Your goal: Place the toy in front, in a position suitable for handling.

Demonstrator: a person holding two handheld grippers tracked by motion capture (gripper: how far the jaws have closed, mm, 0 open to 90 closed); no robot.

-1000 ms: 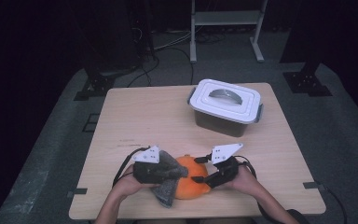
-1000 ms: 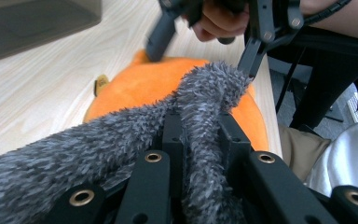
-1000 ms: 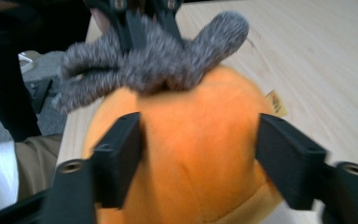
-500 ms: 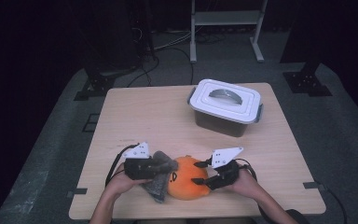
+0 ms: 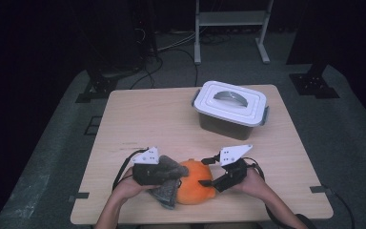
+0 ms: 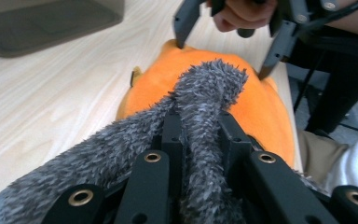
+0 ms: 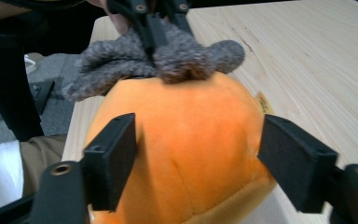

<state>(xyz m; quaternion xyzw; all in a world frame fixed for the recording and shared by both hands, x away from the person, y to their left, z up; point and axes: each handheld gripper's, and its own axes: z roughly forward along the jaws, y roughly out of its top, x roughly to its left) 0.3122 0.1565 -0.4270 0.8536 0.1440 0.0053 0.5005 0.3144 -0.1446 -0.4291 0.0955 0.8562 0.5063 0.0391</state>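
Count first: one orange plush toy [image 5: 195,187], one grey fuzzy cloth [image 5: 167,171] and one white-lidded storage box [image 5: 230,109] on the bench [image 5: 143,119], so plenty of bare wood sits beyond both hand-held grippers while the near edge is just under the person's hands. Left hand-held gripper [image 6: 200,128] is clamped tight on a fold of the cloth, which drapes onto the toy right in front of it. Right hand-held gripper [image 7: 198,154] has just been opening, its jaws spread wide either side of the toy without squeezing it.
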